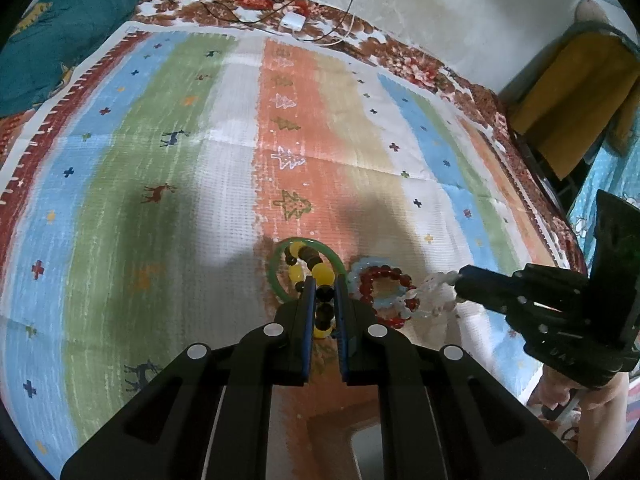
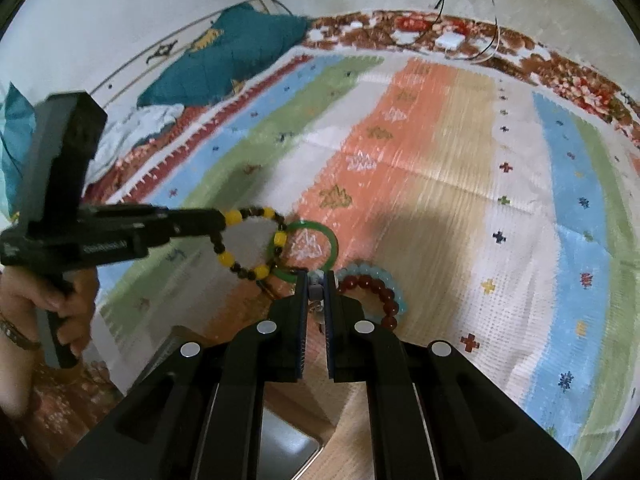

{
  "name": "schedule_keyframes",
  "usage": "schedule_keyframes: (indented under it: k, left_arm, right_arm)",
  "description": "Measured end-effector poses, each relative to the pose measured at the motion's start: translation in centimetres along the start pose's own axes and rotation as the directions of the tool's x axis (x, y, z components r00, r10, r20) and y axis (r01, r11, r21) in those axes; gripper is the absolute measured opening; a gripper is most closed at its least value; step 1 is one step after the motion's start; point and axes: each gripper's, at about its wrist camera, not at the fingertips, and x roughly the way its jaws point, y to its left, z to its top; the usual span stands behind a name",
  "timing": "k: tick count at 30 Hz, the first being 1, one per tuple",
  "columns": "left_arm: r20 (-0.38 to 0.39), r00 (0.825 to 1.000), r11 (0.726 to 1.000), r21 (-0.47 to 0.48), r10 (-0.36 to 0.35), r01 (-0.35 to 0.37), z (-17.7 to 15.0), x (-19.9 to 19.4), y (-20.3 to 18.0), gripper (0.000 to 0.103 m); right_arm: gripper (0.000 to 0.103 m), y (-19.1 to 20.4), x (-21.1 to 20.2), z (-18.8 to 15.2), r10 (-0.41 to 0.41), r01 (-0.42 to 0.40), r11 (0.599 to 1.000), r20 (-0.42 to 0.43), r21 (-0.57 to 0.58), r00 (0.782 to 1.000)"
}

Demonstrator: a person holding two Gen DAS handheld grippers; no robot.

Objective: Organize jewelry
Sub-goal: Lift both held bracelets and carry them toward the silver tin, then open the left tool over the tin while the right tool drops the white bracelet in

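My left gripper [image 1: 322,280] is shut on a yellow and dark bead bracelet [image 1: 316,276] and holds it just above the striped mat; it also shows in the right wrist view [image 2: 248,240]. A green bangle [image 1: 280,280] lies on the mat under it, also in the right wrist view [image 2: 320,240]. My right gripper [image 2: 316,280] is shut on a white bead bracelet [image 1: 434,286]. Beside it lie a dark red bead bracelet [image 2: 380,292] and a pale blue bead bracelet [image 2: 394,284], overlapping.
The striped mat [image 1: 200,160] covers a floral bedspread [image 1: 400,52]. A teal cushion [image 1: 52,40] lies at the far left. A white charger with cables [image 1: 293,21] sits at the far edge. A wooden box corner [image 2: 288,432] is below the grippers.
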Motion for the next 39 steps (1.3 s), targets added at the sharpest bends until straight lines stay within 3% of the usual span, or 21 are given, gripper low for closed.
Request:
schedule_keyframes:
  k: [13,26,31,39]
  left_arm:
    - [0.035,0.999,0.999,0.043,-0.004,0.003,-0.6,-1.8,-1.8,0.008]
    - [0.079,0.997,0.995,0.096,-0.007,0.0,-1.3,-4.1,-3.8,0.008]
    - [0.098,0.994,0.99,0.129,0.048,-0.061,-1.6,-4.4,-4.2,0.008]
    - [0.124,0.99,0.984,0.159,0.063,-0.083,-2.5,-5.6,-4.9,0.008]
  right_arm:
    - [0.008,1.0,-3.5,-0.2,-0.097,0.096,0.995,0.114,0.015,0.989]
    - [0.008,1.2,-7.2,-1.3,-0.23,0.213,0.973,0.241,0.095,0.943]
    - [0.008,1.9,-7.7,-1.9,-0.272,0.255,0.962,0.264,0.097,0.925]
    - [0.008,2.4,-9.0,-3.1,-0.305,0.274,0.951,0.289,0.142,0.908]
